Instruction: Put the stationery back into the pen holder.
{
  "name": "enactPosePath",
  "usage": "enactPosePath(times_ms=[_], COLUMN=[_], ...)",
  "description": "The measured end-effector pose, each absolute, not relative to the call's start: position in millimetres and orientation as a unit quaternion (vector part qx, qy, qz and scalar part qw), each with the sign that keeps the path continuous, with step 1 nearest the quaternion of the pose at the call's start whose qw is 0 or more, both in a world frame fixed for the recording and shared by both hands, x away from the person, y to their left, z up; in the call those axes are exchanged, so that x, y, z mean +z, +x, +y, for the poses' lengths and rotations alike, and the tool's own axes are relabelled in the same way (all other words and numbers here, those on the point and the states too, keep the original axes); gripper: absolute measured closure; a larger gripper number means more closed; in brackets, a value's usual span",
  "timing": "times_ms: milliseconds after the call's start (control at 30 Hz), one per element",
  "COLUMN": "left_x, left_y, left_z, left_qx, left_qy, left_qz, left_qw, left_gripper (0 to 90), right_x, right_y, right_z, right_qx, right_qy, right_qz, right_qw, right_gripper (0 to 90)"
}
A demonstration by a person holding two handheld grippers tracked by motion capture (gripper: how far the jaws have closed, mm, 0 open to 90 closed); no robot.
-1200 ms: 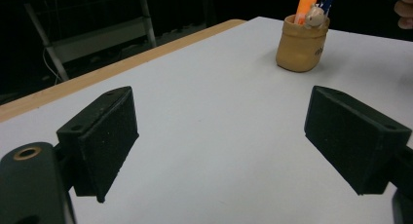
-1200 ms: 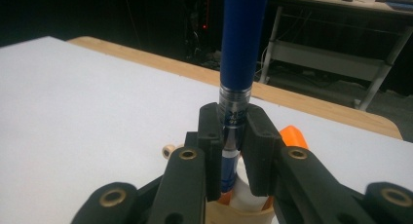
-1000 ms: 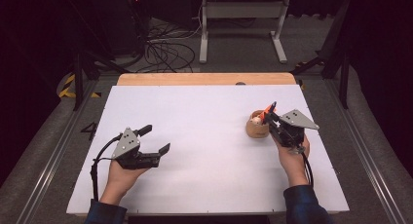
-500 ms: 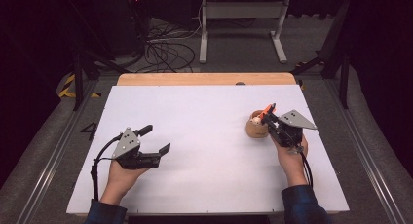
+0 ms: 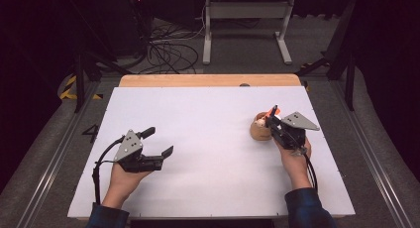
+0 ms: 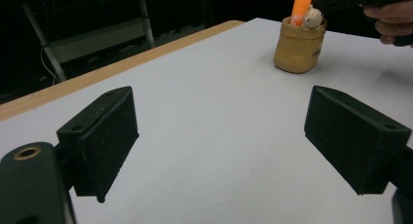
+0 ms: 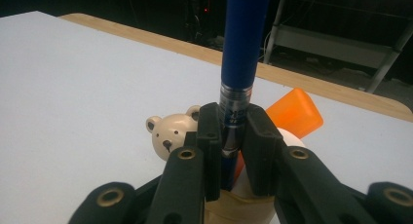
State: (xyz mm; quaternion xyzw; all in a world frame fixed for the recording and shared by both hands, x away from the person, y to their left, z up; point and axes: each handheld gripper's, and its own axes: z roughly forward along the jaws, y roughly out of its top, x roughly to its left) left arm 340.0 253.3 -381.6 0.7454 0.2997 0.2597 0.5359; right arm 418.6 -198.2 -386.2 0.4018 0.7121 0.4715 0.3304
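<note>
Table (image 5: 208,139): a white top is seen, with a wooden strip along the far edge; most of the surface is bare.
Left claw (image 5: 157,142): it is held in the left hand (image 5: 124,176) over the near left part of the table. The jaws are spread wide, and nothing is between them. In the left gripper view only bare white table is seen between the two black pads (image 6: 104,136).
Right claw (image 7: 229,151): it is held in the right hand (image 5: 292,151) at the right part of the table, directly at the cup. The jaws are pressed together on a blue pen (image 7: 241,58), which is gripped near its metal ring. The pen stands nearly upright between the pads and rises past the top of the right gripper view.
Cup (image 6: 297,51): a small tan cup stands on the table, right of the middle. It is well apart from the left claw.
Cup contents: a small cream bear figure (image 7: 170,131) and an orange piece (image 7: 294,114) are seen sticking up from the cup. The lower end of the pen is hidden behind the jaws, so it cannot be told if it is in the cup.
Floor: dark cables (image 5: 166,52) and a grey metal stand (image 5: 247,20) are seen behind the table.
</note>
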Motion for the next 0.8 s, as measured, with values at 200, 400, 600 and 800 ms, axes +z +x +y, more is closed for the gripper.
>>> enactPosePath(times_ms=[200, 400, 600, 800], left_x=[-382.3, -382.0, -382.1, -382.3], left_y=[340.2, 340.4, 340.2, 340.4], left_z=[253.1, 253.5, 253.1, 253.2], left_qx=[0.258, 0.259, 0.258, 0.258], left_qy=[0.747, 0.746, 0.746, 0.746], left_qz=[0.301, 0.303, 0.303, 0.303], left_qw=[0.533, 0.534, 0.534, 0.533], left_gripper=[13.0, 13.0, 13.1, 13.1], right_x=[-386.8, -386.9, -386.8, -387.0], right_y=[420.0, 420.8, 421.3, 422.4], right_z=[-198.6, -199.7, -200.0, -201.6], right_qx=[0.475, 0.477, 0.479, 0.477], right_qy=[0.403, 0.405, 0.405, 0.412], right_qz=[0.711, 0.709, 0.709, 0.705], right_qw=[0.328, 0.325, 0.323, 0.325], right_gripper=[78.9, 77.2, 76.9, 70.5])
